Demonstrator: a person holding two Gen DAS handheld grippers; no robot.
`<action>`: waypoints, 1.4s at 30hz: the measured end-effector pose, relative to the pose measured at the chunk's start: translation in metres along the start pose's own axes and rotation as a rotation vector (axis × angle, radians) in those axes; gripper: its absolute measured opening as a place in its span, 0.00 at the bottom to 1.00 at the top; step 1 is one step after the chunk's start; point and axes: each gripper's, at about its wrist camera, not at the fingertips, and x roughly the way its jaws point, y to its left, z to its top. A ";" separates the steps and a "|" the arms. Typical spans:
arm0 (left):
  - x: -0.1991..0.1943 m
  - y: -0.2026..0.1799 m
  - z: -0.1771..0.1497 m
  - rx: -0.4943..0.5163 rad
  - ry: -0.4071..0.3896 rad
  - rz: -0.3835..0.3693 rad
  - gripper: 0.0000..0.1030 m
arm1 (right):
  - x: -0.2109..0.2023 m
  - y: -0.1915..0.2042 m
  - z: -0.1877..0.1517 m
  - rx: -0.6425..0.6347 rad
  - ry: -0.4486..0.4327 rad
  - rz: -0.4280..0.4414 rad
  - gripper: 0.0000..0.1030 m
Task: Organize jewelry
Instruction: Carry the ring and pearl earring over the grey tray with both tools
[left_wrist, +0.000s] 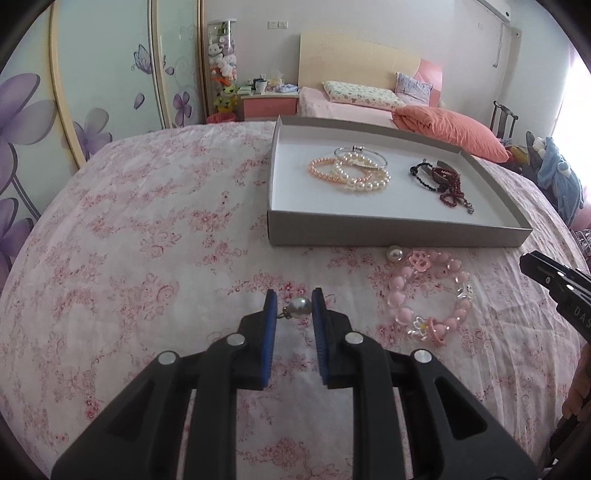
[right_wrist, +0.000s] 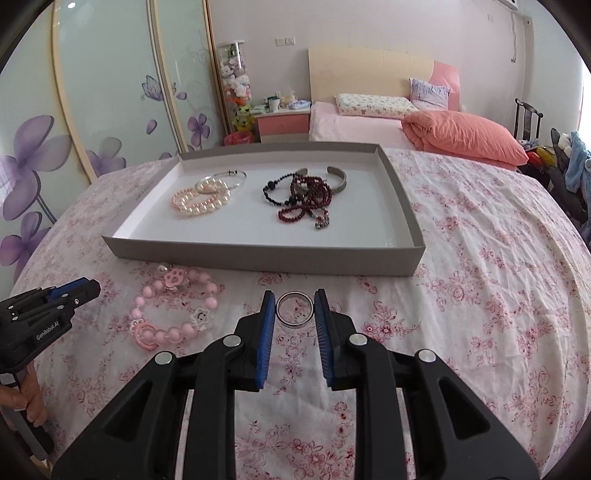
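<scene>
L gripper (left_wrist: 294, 308) sits low over the floral tablecloth (left_wrist: 147, 258), its 2 blue pads (left_wrist: 271, 314) on either side of a grey pearl earring (left_wrist: 298, 307). The pearl looks to be touching the R pad, w/ its small metal hook toward the L pad; can't tell if it's truly clamped or just bracketed. R gripper (right_wrist: 294, 312) has its pads spread around a silver ring (right_wrist: 294, 309) lying flat on the cloth, ring edges right at both pads, so also can't tell whether it's gripped.

Between the 2 grippers lies a pink bead bracelet (right_wrist: 173, 314) w/ a paw charm, a smiley flower charm and a pink ring charm. A 2nd loose pearl (left_wrist: 393, 253) sits just in front of the tray wall, beside the bracelet.

Grey cardboard tray (right_wrist: 258, 254) w/ white inside lies farther back on the cloth. In it, L side: pearl bracelets (right_wrist: 201, 201), pink and white, w/ a thin silver bangle (right_wrist: 231, 177) over them. R side: black bead bracelet (right_wrist: 275, 192), dark red bead strand (right_wrist: 308, 201) and a silver cuff (right_wrist: 338, 181), all piled touching.
</scene>
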 end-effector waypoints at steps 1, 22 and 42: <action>-0.003 0.000 0.000 0.002 -0.009 -0.001 0.19 | -0.002 0.001 0.001 -0.001 -0.008 0.002 0.22; -0.067 -0.031 0.034 0.061 -0.298 -0.019 0.19 | -0.051 0.018 0.034 -0.036 -0.288 0.008 0.22; -0.025 -0.052 0.085 0.078 -0.324 -0.013 0.19 | -0.013 0.003 0.078 -0.006 -0.316 -0.027 0.22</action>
